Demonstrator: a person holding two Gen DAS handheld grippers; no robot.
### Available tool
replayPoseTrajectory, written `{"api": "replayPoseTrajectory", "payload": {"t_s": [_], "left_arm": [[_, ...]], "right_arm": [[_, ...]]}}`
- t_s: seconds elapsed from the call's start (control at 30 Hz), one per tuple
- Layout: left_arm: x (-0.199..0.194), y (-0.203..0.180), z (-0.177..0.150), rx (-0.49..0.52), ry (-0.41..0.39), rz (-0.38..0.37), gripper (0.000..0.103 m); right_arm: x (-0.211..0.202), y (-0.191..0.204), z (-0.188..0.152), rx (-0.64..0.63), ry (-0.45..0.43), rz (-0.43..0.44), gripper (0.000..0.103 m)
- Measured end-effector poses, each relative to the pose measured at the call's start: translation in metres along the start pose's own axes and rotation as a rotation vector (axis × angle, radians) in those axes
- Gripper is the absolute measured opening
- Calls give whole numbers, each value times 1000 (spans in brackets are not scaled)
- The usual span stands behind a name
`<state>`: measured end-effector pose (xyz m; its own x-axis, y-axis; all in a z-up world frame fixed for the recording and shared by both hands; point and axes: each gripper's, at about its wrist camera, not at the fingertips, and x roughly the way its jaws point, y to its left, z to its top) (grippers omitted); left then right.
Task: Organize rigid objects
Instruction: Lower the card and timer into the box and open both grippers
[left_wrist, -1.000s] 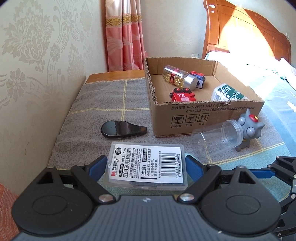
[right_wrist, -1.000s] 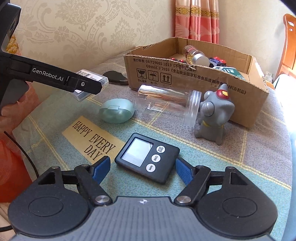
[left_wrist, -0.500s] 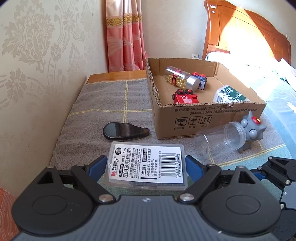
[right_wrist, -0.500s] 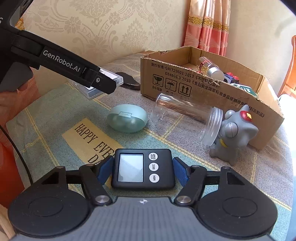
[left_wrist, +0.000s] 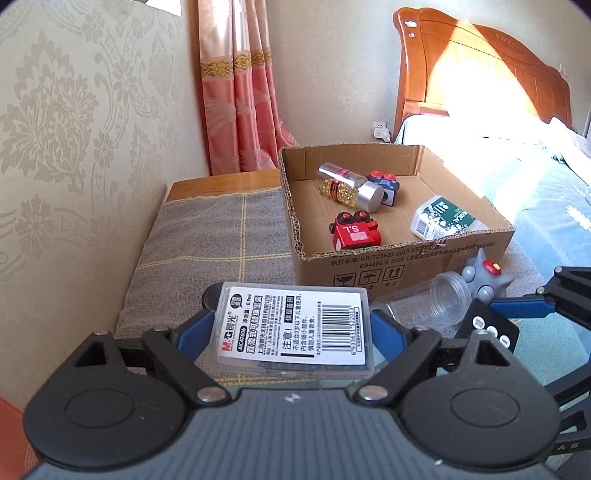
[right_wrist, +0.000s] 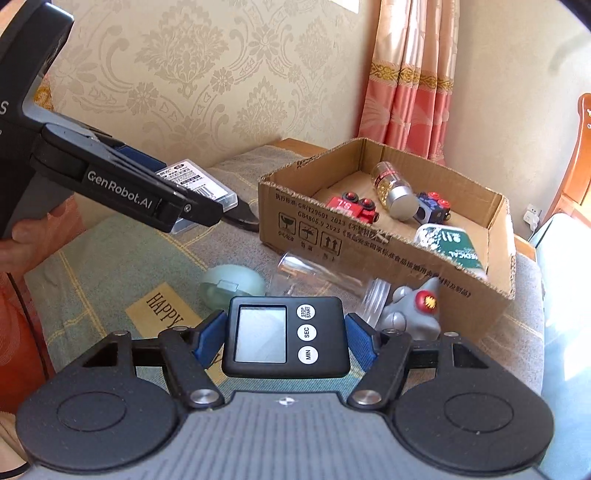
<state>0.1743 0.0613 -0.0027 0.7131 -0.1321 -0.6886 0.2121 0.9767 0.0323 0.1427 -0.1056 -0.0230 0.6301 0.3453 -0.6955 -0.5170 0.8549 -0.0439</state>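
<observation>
1. Two grippers each hold one thing. The left gripper squeezes a flat clear case with a white label between its blue pads. The case lies sideways, its long side running from pad to pad, in the lower middle of the left wrist view.
2. The right gripper squeezes a black timer by its two sides. The timer sits in the lower middle of the right wrist view, screen up.
3. One cardboard box lies ahead of both grippers. In the left wrist view it is up and to the right of the case. In the right wrist view it is up and to the right of the timer. I think both things go in there, over the near wall.
4. The left gripper looks nearer to the box's left corner; the tip of the case almost reaches it in the right wrist view.
5. Inside the box I count four things: one bottle of gold beads, one red toy car, one dark blue toy car and one white and green bottle.
6. Left on the cloth I count four things: one clear jar lying on its side, one grey toy touching the jar's mouth, one pale green case and one black thing, mostly hidden.
</observation>
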Motion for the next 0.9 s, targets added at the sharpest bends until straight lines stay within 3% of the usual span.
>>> {"api": "replayPoseTrajectory", "payload": {"t_s": [0.27, 0.5, 0.67, 0.9], "left_arm": [[1, -3, 27, 7, -55, 16, 89], [10, -3, 43, -2, -73, 26, 89], [21, -5, 53, 5, -71, 35, 89], [33, -15, 67, 32, -71, 30, 89]], "right_arm": [[-4, -34, 48, -3, -100, -61, 74], [26, -61, 80, 32, -108, -96, 74], [31, -65, 78, 66, -118, -93, 99], [17, -62, 63, 114, -86, -110, 103]]}}
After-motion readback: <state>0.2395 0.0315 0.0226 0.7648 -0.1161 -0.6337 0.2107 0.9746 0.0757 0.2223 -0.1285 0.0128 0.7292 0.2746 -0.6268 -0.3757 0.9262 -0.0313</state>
